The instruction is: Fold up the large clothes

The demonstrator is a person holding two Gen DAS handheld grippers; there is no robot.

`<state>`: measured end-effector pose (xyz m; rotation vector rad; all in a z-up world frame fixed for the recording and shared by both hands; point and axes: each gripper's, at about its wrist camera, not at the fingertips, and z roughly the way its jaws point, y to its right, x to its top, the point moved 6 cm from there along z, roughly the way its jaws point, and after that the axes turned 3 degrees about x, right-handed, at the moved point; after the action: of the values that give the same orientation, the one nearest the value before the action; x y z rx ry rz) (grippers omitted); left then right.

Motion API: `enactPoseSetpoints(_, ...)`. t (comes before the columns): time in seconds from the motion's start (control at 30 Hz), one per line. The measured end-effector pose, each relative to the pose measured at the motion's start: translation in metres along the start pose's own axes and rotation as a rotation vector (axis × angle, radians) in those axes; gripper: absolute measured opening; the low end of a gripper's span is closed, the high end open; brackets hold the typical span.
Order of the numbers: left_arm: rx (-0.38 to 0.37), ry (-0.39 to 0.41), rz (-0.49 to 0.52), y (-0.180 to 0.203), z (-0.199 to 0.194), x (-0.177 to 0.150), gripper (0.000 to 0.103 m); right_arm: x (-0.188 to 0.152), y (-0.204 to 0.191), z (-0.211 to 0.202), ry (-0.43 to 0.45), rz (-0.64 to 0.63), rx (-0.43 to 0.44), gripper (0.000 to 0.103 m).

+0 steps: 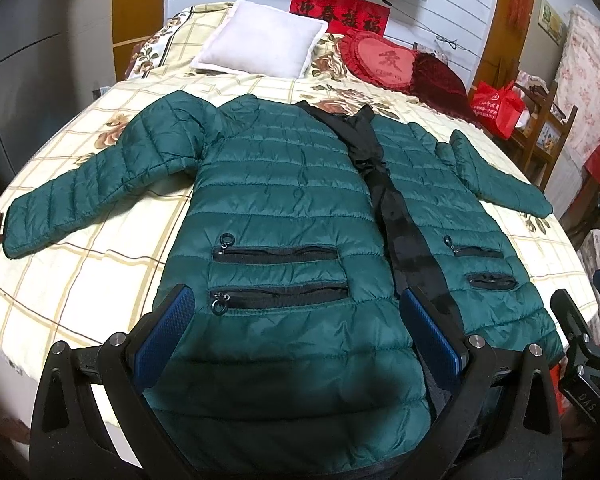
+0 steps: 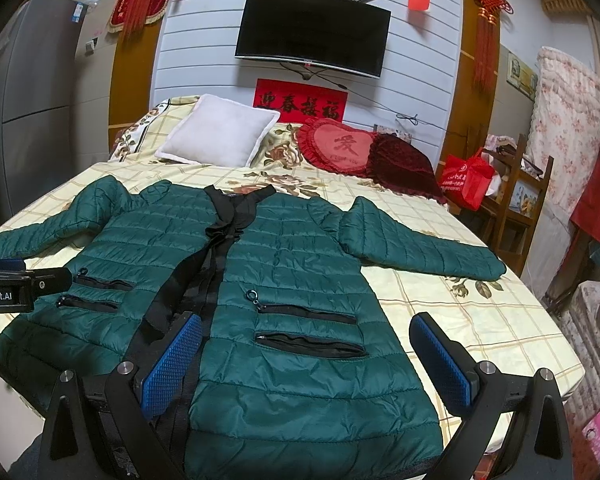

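Both grippers were spread wide with nothing between the pads when you hovered at the hem: left gripper (image 1: 300, 332), right gripper (image 2: 308, 360). Jacket (image 1: 284, 200) lay flat, front up, on the bed (image 1: 80, 280), sleeves out. Biggest risk: slick padded fabric sliding on the sheet, skewing the fold. Next: the loose black front strip (image 1: 404, 232) bunching. Last: zipper pulls (image 1: 228, 239) catching a pad.

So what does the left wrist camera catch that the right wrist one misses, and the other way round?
Only the left wrist view shows the left gripper with both fingers spread over the coat's hem. Only the right wrist view shows the whole television, the red knot hanging and the right gripper open. Both show the green padded coat flat on the bed and the white pillow.
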<state>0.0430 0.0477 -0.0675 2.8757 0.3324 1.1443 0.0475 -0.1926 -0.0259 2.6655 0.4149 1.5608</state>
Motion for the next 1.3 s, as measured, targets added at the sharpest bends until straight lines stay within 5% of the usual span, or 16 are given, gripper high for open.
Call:
enactPoseSetpoints(0.77,0.021,-0.005,-0.01,-0.015,0.009,0.006,0.103,0.003,0.006,0.005,-0.029,0.012,-0.011,0.103)
enactPoseSetpoints(1.0,0.082,0.005,-0.053,-0.057,0.016,0.018,0.103,0.025,0.002,0.028,-0.006,0.049,0.025,0.103)
enactPoseSetpoints(1.3,0.255,-0.019,-0.161,-0.167,0.045,0.033,0.103,0.027,0.0,0.083,-0.019,0.05,-0.032,0.102)
